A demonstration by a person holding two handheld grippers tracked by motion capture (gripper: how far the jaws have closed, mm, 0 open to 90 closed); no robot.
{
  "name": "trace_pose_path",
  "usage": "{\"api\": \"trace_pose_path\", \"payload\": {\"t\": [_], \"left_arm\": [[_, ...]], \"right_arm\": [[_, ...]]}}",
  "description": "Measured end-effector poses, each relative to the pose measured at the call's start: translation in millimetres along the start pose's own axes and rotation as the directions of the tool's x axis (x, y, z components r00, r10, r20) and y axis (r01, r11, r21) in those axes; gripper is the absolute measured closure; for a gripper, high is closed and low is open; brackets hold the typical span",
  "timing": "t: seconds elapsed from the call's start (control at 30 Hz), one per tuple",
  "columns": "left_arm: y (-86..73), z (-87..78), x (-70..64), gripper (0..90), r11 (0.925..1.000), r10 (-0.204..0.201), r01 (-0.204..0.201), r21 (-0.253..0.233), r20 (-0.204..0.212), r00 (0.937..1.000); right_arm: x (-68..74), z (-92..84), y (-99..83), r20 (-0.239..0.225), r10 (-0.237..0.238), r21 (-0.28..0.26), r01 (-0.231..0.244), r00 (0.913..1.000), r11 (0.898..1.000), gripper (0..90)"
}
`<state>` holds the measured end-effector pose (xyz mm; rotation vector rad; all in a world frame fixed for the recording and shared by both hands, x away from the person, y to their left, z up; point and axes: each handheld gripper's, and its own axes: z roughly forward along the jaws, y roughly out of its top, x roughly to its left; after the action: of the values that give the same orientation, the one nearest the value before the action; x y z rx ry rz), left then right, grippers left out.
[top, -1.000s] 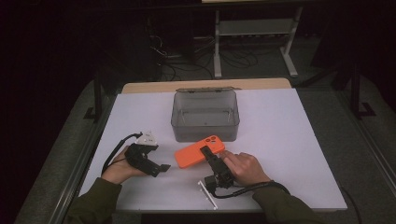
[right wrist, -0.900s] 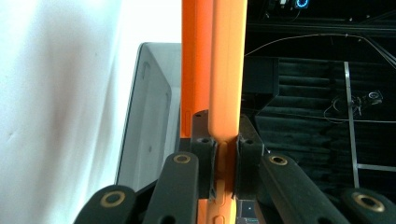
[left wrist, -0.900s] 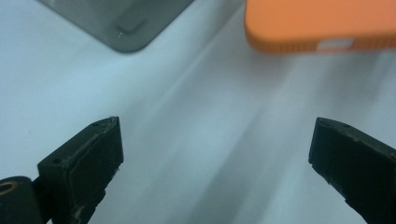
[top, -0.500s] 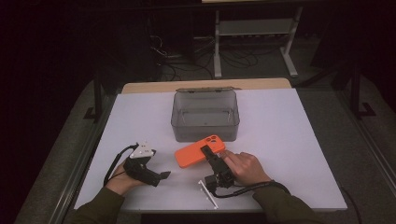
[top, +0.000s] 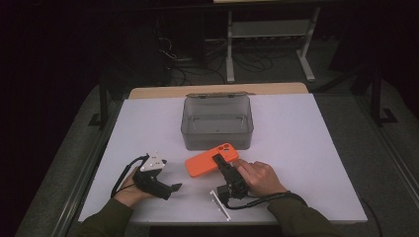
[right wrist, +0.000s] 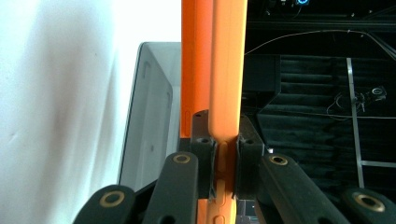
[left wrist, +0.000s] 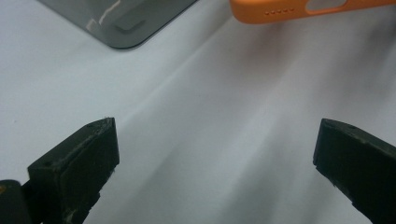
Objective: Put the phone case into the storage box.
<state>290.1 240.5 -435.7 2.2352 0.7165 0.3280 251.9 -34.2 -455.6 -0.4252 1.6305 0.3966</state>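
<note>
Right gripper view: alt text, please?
The right gripper is shut on the edge of an orange phone case, which runs straight up the middle. Left of it lie the white table and a grey plastic box.

The left tongs (top: 174, 187) have slid back toward six o'clock and sunk lower over the tabletop (top: 306, 148), ending farther from the orange phone case (top: 210, 159) than a second ago.
</note>
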Motion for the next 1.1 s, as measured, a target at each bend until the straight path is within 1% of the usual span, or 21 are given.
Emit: {"api": "trace_pose_path", "payload": {"t": [0.03, 0.13, 0.27, 0.4, 0.53, 0.73, 0.9, 1.1], "left_arm": [[0.2, 0.0, 0.1, 0.0, 1.0000, 0.000, 0.000, 0.000, 0.003, 1.0000], [0.9, -0.2, 0.1, 0.0, 1.0000, 0.005, -0.005, 0.008, -0.010, 0.9999], [1.8, -0.6, 0.1, 0.0, 1.0000, 0.004, -0.004, 0.005, -0.006, 1.0000], [2.1, 0.1, -0.5, 0.0, 0.9999, 0.006, -0.006, 0.012, -0.008, 1.0000], [2.5, 0.7, -2.2, 0.0, 0.9998, 0.013, -0.013, 0.015, -0.007, 0.9999], [2.9, -0.7, -1.7, 0.0, 0.9998, 0.019, -0.019, 0.010, -0.016, 0.9997], [2.8, -0.7, -2.7, 0.0, 0.9996, 0.028, -0.028, 0.011, -0.024, 0.9993], [2.3, -1.2, -2.7, 0.0, 0.9995, 0.030, -0.029, 0.006, -0.027, 0.9992]], "right_arm": [[-0.1, 0.0, -0.1, -0.002, 0.005, 0.000, -0.005, 1.0000, 1.000, 80.6], [-0.5, -0.2, -0.3, -0.004, 0.018, 0.003, -0.018, 0.9998, 1.000, 80.6], [-1.9, 0.2, -1.2, -0.010, 0.049, 0.006, -0.049, 0.9987, 0.999, 80.6], [-2.5, 0.3, -1.8, -0.026, 0.068, 0.017, -0.068, 0.9973, 0.998, 80.6], [-4.9, 0.2, -3.0, -0.029, 0.087, 0.020, -0.086, 0.9958, 0.996, 80.6], [-6.9, 1.0, -4.9, -0.048, 0.131, 0.030, -0.129, 0.9903, 0.991, 80.7], [-9.2, 1.5, -6.6, -0.068, 0.176, 0.039, -0.174, 0.9820, 0.984, 80.7], [-11.4, 1.4, -7.4, -0.086, 0.201, 0.048, -0.197, 0.9759, 0.979, 80.7]]}}
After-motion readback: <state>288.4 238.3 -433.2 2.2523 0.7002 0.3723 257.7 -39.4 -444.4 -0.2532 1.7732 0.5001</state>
